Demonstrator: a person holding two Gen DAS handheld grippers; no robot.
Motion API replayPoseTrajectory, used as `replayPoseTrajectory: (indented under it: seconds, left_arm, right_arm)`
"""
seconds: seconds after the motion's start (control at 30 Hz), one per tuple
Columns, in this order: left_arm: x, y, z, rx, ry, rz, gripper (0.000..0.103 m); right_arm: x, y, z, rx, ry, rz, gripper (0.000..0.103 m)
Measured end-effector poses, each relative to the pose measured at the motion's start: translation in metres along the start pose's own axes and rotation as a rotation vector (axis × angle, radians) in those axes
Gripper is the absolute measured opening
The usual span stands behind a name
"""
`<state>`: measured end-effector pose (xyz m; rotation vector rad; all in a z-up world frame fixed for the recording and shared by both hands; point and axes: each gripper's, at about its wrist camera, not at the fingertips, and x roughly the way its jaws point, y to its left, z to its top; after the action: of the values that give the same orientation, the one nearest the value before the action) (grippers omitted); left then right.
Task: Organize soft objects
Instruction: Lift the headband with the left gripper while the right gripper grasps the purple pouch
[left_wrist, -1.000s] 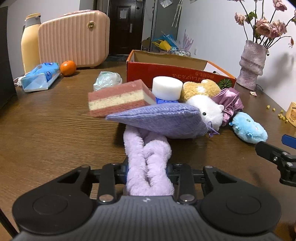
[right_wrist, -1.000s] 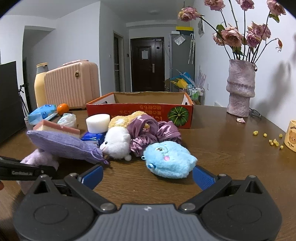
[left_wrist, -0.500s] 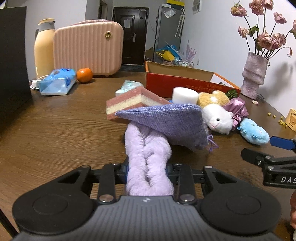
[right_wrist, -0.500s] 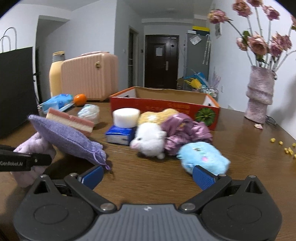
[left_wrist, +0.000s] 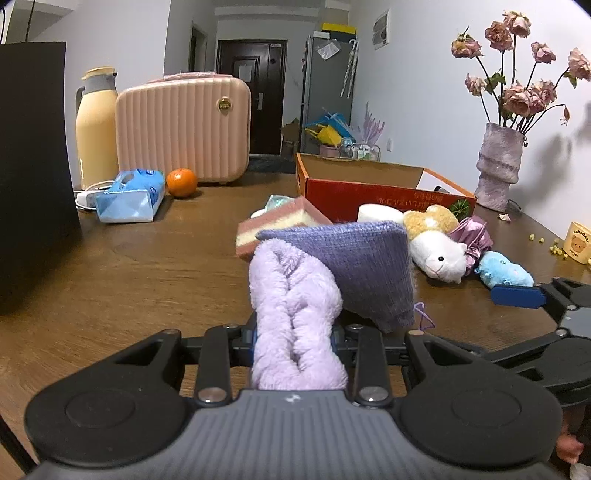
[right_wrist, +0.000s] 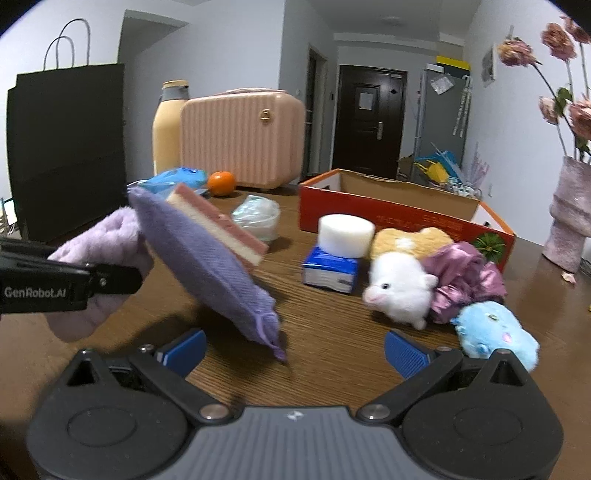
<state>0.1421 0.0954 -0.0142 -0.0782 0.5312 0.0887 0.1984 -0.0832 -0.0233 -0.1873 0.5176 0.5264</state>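
Observation:
My left gripper (left_wrist: 293, 332) is shut on a fluffy lilac headband (left_wrist: 291, 310), lifted off the table; it also shows in the right wrist view (right_wrist: 96, 254). A purple knitted pouch (left_wrist: 354, 266) rests tilted on the headband, its lower end near the table (right_wrist: 207, 269). A pink-and-cream sponge (left_wrist: 277, 225) lies behind it. My right gripper (right_wrist: 295, 347) is open and empty, low over the table in front of the pouch's tip. A white plush (right_wrist: 399, 288), blue plush (right_wrist: 495, 332), tan plush (right_wrist: 410, 240), satin scrunchie (right_wrist: 465, 280) and white foam round (right_wrist: 345, 230) lie by the red cardboard box (right_wrist: 399, 218).
A black paper bag (right_wrist: 66, 147) stands at the left. A pink case (right_wrist: 240, 140), yellow thermos (right_wrist: 168, 125), orange (right_wrist: 221, 182) and blue tissue pack (left_wrist: 129, 195) sit at the back. A vase of roses (left_wrist: 496, 170) and a yellow cup (left_wrist: 580, 242) stand at the right.
My left gripper has pulled back and lifted the headband; the purple pouch rode up with it and tipped steeper. The right gripper shifted left, toward the pouch.

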Motion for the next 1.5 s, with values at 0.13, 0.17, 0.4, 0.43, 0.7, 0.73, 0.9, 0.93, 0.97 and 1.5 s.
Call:
replayPoseTrajectory:
  seconds: [0.13,0.17,0.4,0.43,0.7,0.73,0.9,0.93,0.97,1.5]
  left_arm:
    - [-0.004,0.007,0.001,-0.002,-0.011,0.0,0.032]
    - [-0.005,0.009,0.001,-0.005,-0.013,0.0,0.032]
    - [-0.01,0.027,0.0,-0.024,-0.026,0.006,0.032]
    - [-0.01,0.03,-0.001,-0.026,-0.027,0.007,0.032]
    - [-0.011,0.053,-0.005,-0.05,-0.028,0.021,0.032]
    - [-0.01,0.057,-0.006,-0.053,-0.025,0.027,0.032]
    - [-0.004,0.074,-0.008,-0.071,-0.011,0.05,0.032]
    - [-0.002,0.077,-0.008,-0.076,-0.008,0.052,0.032]
    - [-0.001,0.08,-0.008,-0.079,-0.005,0.053,0.032]
    - [0.015,0.095,-0.01,-0.116,0.041,-0.001,0.032]
  right_arm:
    - [0.005,0.011,0.003,-0.023,0.009,0.015,0.103]
    - [0.007,0.014,0.004,-0.03,0.012,0.018,0.103]
    - [0.026,0.039,0.016,-0.094,0.021,0.054,0.103]
    - [0.03,0.043,0.017,-0.104,0.026,0.056,0.103]
    - [0.059,0.066,0.023,-0.166,0.069,0.068,0.103]
    - [0.06,0.069,0.024,-0.173,0.07,0.067,0.103]
    - [0.07,0.078,0.028,-0.192,0.076,0.066,0.103]
    - [0.072,0.079,0.028,-0.195,0.077,0.064,0.103]
    - [0.074,0.08,0.029,-0.2,0.079,0.061,0.103]
    - [0.088,0.081,0.035,-0.232,0.068,0.065,0.081]
